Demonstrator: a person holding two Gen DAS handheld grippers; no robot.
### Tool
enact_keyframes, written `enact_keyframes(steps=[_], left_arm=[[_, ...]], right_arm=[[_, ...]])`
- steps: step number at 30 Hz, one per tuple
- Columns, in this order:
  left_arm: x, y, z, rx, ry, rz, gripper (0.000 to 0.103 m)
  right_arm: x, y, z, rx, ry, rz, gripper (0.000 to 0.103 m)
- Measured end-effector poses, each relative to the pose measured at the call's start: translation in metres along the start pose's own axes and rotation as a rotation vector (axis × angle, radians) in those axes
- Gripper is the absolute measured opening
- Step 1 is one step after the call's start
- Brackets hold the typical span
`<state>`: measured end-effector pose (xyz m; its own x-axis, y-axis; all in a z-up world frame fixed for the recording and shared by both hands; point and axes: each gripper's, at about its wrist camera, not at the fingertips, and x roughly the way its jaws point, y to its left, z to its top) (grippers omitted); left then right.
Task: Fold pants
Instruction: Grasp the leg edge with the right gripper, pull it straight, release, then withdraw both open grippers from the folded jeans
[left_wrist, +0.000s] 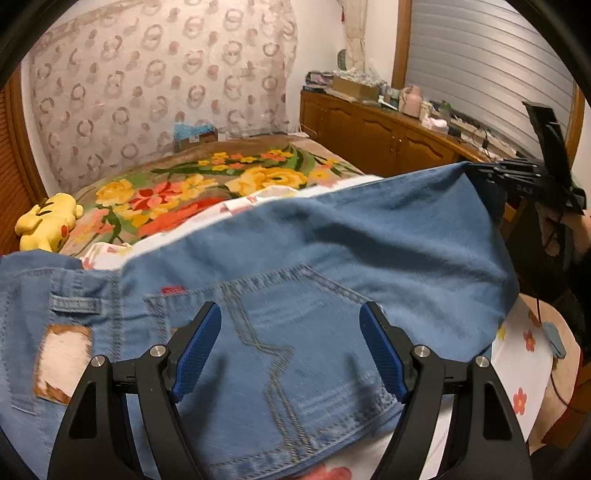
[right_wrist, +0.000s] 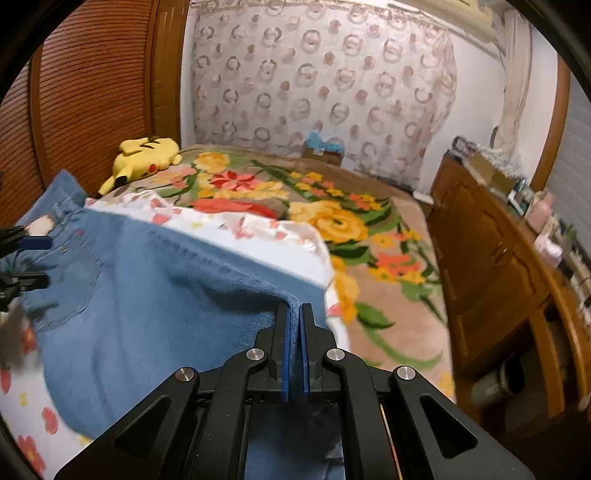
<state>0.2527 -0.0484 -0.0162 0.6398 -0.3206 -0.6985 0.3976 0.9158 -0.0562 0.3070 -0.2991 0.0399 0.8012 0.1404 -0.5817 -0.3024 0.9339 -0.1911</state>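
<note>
Blue denim pants (left_wrist: 295, 266) lie on a bed, waistband with a leather patch at the left, back pocket stitching in front. My left gripper (left_wrist: 291, 343) is open, its blue pads above the pocket area. My right gripper (right_wrist: 294, 325) is shut on a raised fold of the pants (right_wrist: 155, 295) and lifts that edge. It also shows at the right of the left wrist view (left_wrist: 491, 173), pinching the lifted corner. The left gripper shows at the left edge of the right wrist view (right_wrist: 26, 258), by the waistband.
A white flowered sheet (right_wrist: 258, 236) and a floral blanket (right_wrist: 332, 206) cover the bed. A yellow plush toy (right_wrist: 144, 155) lies near the wooden wardrobe (right_wrist: 92, 92). A cluttered wooden cabinet (right_wrist: 498, 258) stands along the right. A patterned curtain (right_wrist: 314, 74) hangs behind.
</note>
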Motion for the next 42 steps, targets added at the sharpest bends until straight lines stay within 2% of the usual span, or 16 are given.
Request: enact_keyframes(steps=[5,9,15,16,18,24,26,33,37,42], left_arm=[[-0.002,0.012,0.005,-0.008,-0.020,0.017,0.078],[0.000,0.022,0.004,-0.028,-0.024,0.024,0.078],[0.004,0.029,-0.001,-0.046,-0.011,0.033,0.078],[0.004,0.030,-0.002,-0.048,-0.010,0.033,0.078],[0.005,0.030,-0.002,-0.049,-0.008,0.034,0.078],[0.004,0.028,-0.002,-0.049,-0.010,0.031,0.078],[0.004,0.027,-0.002,-0.049,-0.008,0.033,0.078],[-0.006,0.024,-0.003,-0.044,-0.026,0.037,0.078],[-0.019,0.025,-0.012,-0.050,-0.041,0.050,0.078],[-0.037,0.030,-0.027,-0.065,-0.051,0.071,0.078]], right_arm=[[0.026,-0.002,0.022,-0.019,0.014,-0.060,0.004],[0.062,0.018,0.030,-0.033,0.071,-0.084,0.004],[0.105,0.023,0.036,0.025,0.132,-0.055,0.005],[0.107,0.023,0.038,0.046,0.134,-0.038,0.011],[0.110,0.014,0.047,0.075,0.126,-0.001,0.015],[0.090,0.005,0.040,0.082,0.087,0.043,0.033],[0.080,0.006,0.036,0.078,0.075,0.041,0.042],[0.045,0.022,0.014,0.072,0.033,0.079,0.044],[0.022,0.032,0.003,0.049,0.006,0.153,0.044],[0.000,0.050,-0.014,0.022,0.006,0.194,0.046]])
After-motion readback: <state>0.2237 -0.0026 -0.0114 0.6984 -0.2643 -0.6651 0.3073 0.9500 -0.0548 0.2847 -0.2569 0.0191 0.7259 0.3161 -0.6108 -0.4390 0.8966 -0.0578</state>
